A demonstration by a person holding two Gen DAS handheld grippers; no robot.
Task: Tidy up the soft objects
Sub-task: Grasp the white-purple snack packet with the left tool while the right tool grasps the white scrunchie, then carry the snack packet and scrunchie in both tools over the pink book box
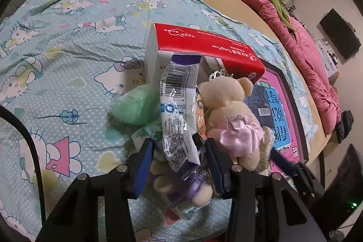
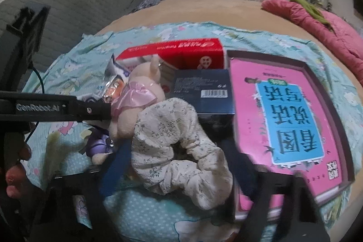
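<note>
- Left wrist view: the left gripper [image 1: 179,165] stands with its blue-padded fingers [image 1: 143,169] parted around a crinkly plastic wrapper [image 1: 179,110]. Whether the pads actually press it I cannot tell; they look released or only loosely closing.
- Below and between those fingers lies a small plush in a purple dress [image 1: 188,185]. Just beyond the right finger sits a beige teddy in a pink satin skirt [image 1: 231,110], fuzzy and rounded. Beyond the left finger is a soft green lump in film [image 1: 136,106].
- Behind the heap stand a stiff red-and-white carton [image 1: 204,47] and a pink book [image 1: 279,110], all on a cartoon-print bed sheet [image 1: 56,65].
- Judged step: gathering the soft items from the heap, with the wrapper or purple plush next. That calls for a low, centred pinch, since the film is slippery.
- Right wrist view: the right gripper [image 2: 181,167] straddles a puckered white floral scrunchie [image 2: 179,151], ring-shaped and limp. The blur hides whether its fingers are clenched.
- Beyond the scrunchie lies a dark blue box [image 2: 204,92], rigid.
</note>
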